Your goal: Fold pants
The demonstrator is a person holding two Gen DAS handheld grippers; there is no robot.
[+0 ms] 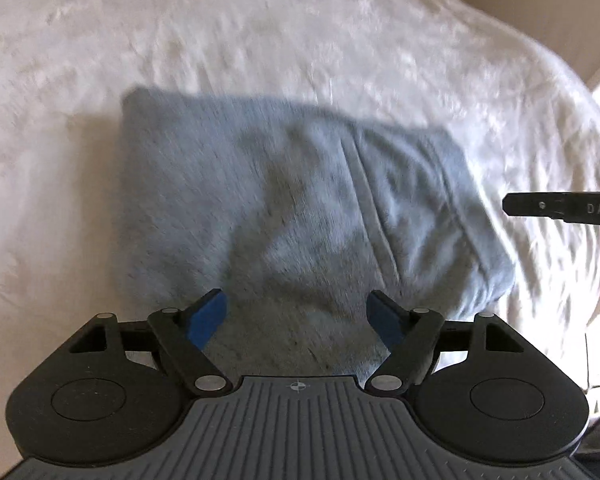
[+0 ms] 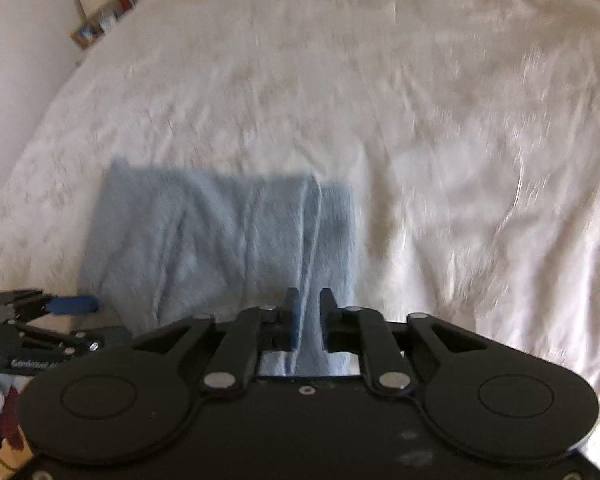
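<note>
The grey-blue pants (image 1: 300, 208) lie folded into a thick rectangle on the white bed cover (image 1: 260, 40). My left gripper (image 1: 296, 314) is open, its blue pads spread wide just above the near edge of the pants, holding nothing. In the right wrist view the pants (image 2: 204, 236) lie ahead and to the left. My right gripper (image 2: 309, 304) is nearly closed on a fold at the near right edge of the pants, with cloth between its fingers. Both views are blurred by motion.
The white bed cover (image 2: 420, 120) fills both views. The right gripper's side shows in the left wrist view (image 1: 560, 209); the left gripper shows at the left of the right wrist view (image 2: 60, 306). A shelf with small items (image 2: 100, 16) stands beside the bed.
</note>
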